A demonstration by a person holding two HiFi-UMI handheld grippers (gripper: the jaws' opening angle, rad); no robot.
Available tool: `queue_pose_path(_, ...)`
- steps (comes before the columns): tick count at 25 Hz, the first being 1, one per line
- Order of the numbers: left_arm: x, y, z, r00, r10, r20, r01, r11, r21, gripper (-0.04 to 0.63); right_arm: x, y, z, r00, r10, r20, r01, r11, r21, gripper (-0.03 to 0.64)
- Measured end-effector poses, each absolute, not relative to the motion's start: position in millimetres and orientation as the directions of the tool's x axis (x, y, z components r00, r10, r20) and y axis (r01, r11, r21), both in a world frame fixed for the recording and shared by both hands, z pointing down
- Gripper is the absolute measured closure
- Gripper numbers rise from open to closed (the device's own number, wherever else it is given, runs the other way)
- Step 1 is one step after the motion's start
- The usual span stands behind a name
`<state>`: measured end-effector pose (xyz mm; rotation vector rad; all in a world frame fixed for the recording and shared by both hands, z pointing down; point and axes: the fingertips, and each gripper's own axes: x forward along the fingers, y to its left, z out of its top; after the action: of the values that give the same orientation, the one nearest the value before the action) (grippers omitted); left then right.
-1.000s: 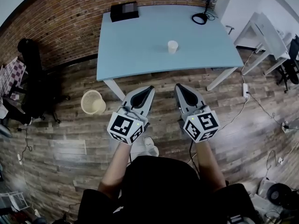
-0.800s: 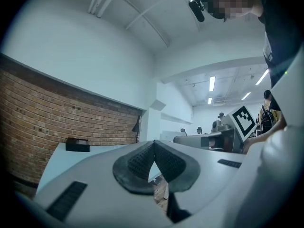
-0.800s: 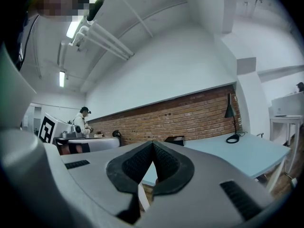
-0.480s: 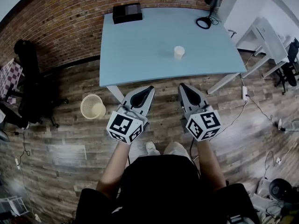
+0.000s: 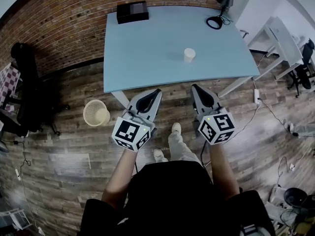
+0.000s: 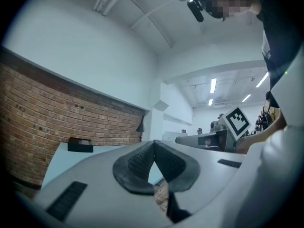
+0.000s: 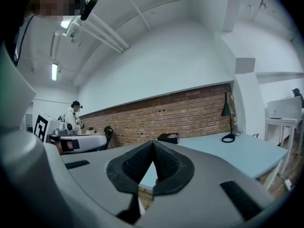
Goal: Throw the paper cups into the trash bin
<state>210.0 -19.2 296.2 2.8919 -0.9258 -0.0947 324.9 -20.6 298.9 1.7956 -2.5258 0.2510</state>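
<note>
Ahead of your right gripper (image 5: 196, 88), well beyond its tips, the paper cup (image 5: 189, 54) stands upright on the table (image 5: 147, 43). The trash bin (image 5: 96, 113) sits on the floor, left of your left gripper (image 5: 156, 92). Reach in with the jaws as they are and you'd likely knock the light cup over. Both pairs are pressed together, tip to tip, holding nothing.

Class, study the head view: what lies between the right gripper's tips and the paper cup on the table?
In the head view, only the near edge and bare top of the table separate the right gripper from the paper cup; nothing else stands there.
</note>
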Motion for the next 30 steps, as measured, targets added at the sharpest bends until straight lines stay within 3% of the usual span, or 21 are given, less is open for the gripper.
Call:
queue_pose_path(15,233.5,-73.8,306.2,0.796,-0.606,0.010,-0.602,-0.790,0.114,0.586,362.0,-89.4,309.9,-0.341,-0.932,0.124,-0.937,0.325,-0.130,0.612)
queue_pose_path(30,275.6,-146.8,338.3,0.769,-0.634,0.075,-0.637,-0.752,0.169,0.586,409.3,-195.0,376.0,-0.391,-0.859,0.329,-0.916,0.399,-0.048,0.612)
